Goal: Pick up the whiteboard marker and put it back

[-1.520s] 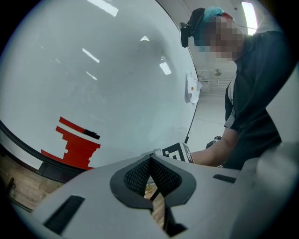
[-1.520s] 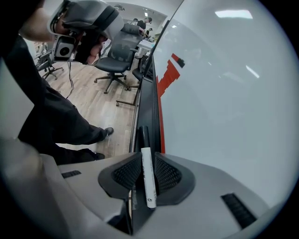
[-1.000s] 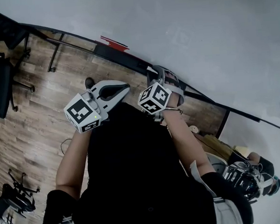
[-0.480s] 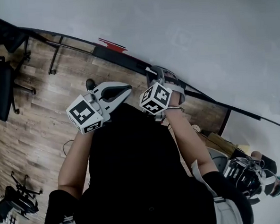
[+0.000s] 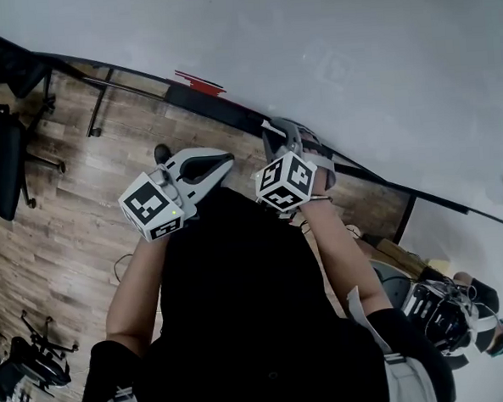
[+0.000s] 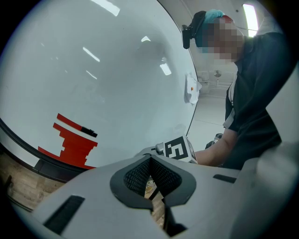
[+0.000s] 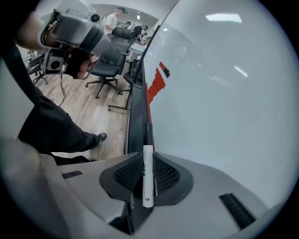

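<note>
Grip: one whiteboard marker (image 7: 147, 179) in right hand-held gripper (image 7: 147, 161).

Both arms are raised fwd in front of the torso, elbows bent. Grippers are held side by side, near but not touching.

L gripper (image 5: 226, 159): carried lower-left in head view, marker cube (image 5: 154, 209) turned up toward the cam. Fingers (image 6: 138, 177) are closed tip to tip, nothing seen btwn them.

R gripper (image 5: 270, 128): held slightly further fwd. Fingers (image 7: 127, 173) are clamped on the whiteboard marker (image 7: 147, 179), which is gripped lengthwise, dark end pointed fwd, white end stuck out toward the cam.

L forearm (image 5: 131, 284) and R forearm (image 5: 336, 259) are bare and angled inward toward each other.
</note>
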A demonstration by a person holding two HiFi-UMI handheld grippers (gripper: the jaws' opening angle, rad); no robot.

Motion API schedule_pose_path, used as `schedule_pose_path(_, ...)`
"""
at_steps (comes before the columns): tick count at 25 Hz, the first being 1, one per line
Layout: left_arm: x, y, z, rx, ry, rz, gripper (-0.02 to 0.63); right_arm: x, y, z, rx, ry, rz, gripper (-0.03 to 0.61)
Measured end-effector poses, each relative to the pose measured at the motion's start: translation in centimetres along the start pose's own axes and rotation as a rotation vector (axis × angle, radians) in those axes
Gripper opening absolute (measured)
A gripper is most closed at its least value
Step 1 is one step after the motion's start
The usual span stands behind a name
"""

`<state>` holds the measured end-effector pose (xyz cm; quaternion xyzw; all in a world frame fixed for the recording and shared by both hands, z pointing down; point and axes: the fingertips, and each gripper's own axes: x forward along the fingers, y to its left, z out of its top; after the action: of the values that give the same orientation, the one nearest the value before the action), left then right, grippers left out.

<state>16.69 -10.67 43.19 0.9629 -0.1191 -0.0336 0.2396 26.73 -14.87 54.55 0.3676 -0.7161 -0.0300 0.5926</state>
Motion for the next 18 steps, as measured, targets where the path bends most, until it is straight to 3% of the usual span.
schedule_pose_path(9, 0.5, 0.0, 0.0, 0.031, 0.015, -0.011, 0.011, -3.1, -1.0, 2.0, 0.073, -0.112, -0.008, 0.069)
schedule_pose_path(18, 1.0, -0.5, 1.0, 0.091, 0.025, -0.012, 0.011, -8.8, -3.1, 5.6, 0.17, -0.333, -0.024, 0.069)
